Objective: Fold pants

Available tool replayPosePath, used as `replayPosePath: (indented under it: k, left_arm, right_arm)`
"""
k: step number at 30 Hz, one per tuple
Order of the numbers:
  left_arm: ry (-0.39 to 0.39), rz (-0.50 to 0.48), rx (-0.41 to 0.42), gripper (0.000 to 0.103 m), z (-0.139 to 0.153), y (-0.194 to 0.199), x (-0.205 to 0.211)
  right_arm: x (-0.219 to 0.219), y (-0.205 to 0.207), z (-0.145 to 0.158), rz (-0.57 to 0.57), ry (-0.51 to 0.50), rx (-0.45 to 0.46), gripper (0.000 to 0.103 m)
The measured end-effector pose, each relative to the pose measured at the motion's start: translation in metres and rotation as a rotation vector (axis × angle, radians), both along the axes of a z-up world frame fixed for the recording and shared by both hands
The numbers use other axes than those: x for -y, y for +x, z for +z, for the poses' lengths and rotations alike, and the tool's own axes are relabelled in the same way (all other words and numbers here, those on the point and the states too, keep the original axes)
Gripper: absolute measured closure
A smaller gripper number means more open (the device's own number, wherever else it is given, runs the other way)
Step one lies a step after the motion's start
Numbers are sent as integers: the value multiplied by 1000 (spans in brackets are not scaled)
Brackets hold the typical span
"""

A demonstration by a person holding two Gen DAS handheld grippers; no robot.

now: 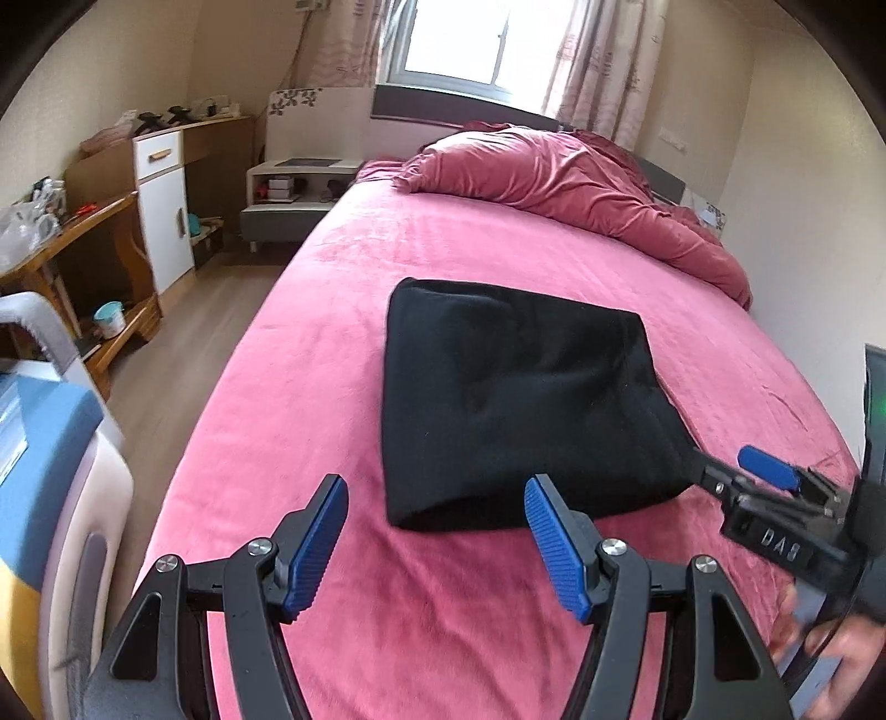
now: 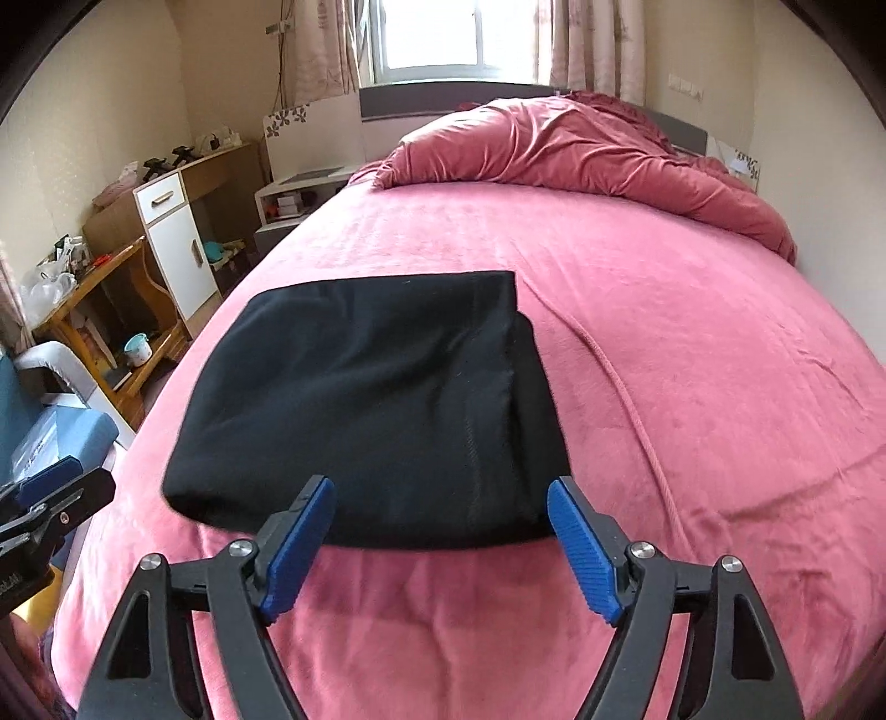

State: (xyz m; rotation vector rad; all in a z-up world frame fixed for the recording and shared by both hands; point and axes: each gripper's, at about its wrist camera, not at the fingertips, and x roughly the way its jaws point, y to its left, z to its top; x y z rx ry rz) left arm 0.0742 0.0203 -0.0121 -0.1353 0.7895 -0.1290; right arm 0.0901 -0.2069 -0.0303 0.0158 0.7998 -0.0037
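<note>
Small bedroom, cream walls (image 1: pixel 111 66). Bed (image 2: pixel 664 343) fills the middle and right, covered in a pink fleece sheet; a darker rose duvet (image 1: pixel 581 183) is bunched at the head end against a grey headboard (image 2: pixel 443 102). Window (image 1: pixel 470 39) above the headboard, bright daylight, patterned pale curtains (image 1: pixel 609 61) drawn to both sides. Wood-look plank floor (image 1: pixel 221 310) along the bed's left side. Low white-and-grey nightstand (image 1: pixel 293 183) beside the head of the bed. Against the left wall: wooden desk unit with a white drawer-and-door cabinet (image 1: pixel 163 205), clutter on top; nearer, a wooden shelf table (image 2: pixel 111 288) with plastic bags and a small pale-blue pot (image 2: pixel 135 349) on its lower shelf.
</note>
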Motion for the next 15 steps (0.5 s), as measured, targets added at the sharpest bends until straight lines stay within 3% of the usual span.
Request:
replayPosePath:
  k: [7,11,15]
  left_arm:
    - [47,14,17,35,4,-24,4]
    - [121,38,21,33,3,-34,12]
    - [109,27,37,33,3,-41,13]
  right_arm:
    - [-22,-31,-10,3,-18,6,22]
    - [-27,-46,-11,-12,-34,12,21]
    - [-29,-55,-10,-18,-48,20,21]
